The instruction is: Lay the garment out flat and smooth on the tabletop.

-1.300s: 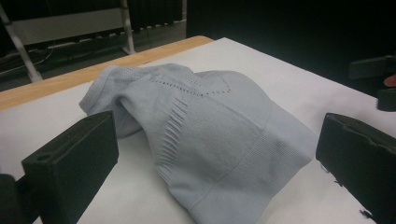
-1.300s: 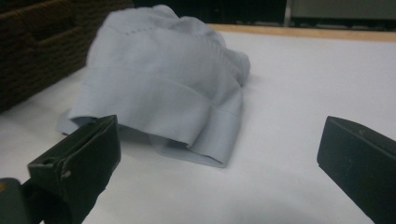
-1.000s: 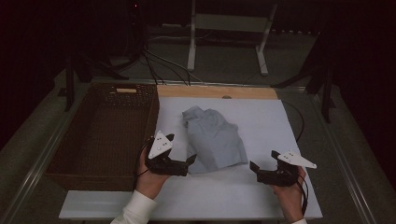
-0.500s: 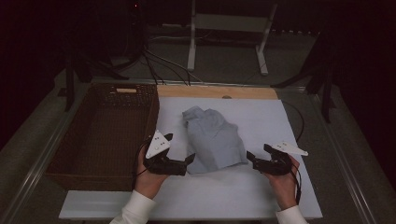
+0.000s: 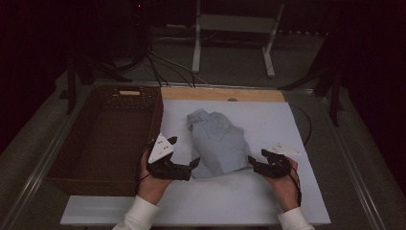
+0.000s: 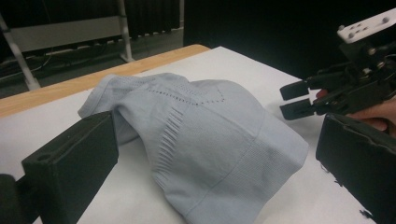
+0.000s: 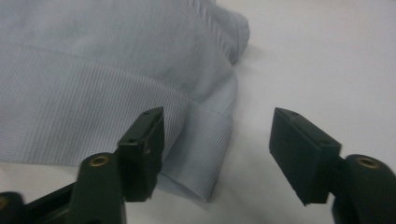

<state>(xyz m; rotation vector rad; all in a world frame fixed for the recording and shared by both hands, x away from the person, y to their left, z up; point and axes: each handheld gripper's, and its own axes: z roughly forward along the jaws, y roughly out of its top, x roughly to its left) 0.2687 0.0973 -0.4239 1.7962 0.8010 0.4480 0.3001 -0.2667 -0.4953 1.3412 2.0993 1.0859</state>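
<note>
A crumpled light blue-grey garment [image 5: 218, 143] lies in the middle of the white table cover [image 5: 273, 120]. My left gripper [image 5: 184, 153] rests at the garment's near left edge. Its jaws stand open and wide apart, and the cloth [image 6: 210, 140] bulges just ahead of them without touching the pads. My right gripper [image 5: 256, 162] is at the garment's near right corner and also appears across the cloth in the left gripper view [image 6: 296, 100]. Its jaws have just been closing. The hemmed corner [image 7: 205, 149] lies between them, and the pads are not pressing on it.
A dark wicker basket [image 5: 110, 134] stands along the table's left side, close to my left hand. A wooden strip [image 5: 220, 93] borders the far edge. Beyond it are a metal stand [image 5: 234, 28] and cables on the floor.
My right gripper has slid left up to the garment's near right corner and its jaws have narrowed. The left gripper and the garment have stayed put.
</note>
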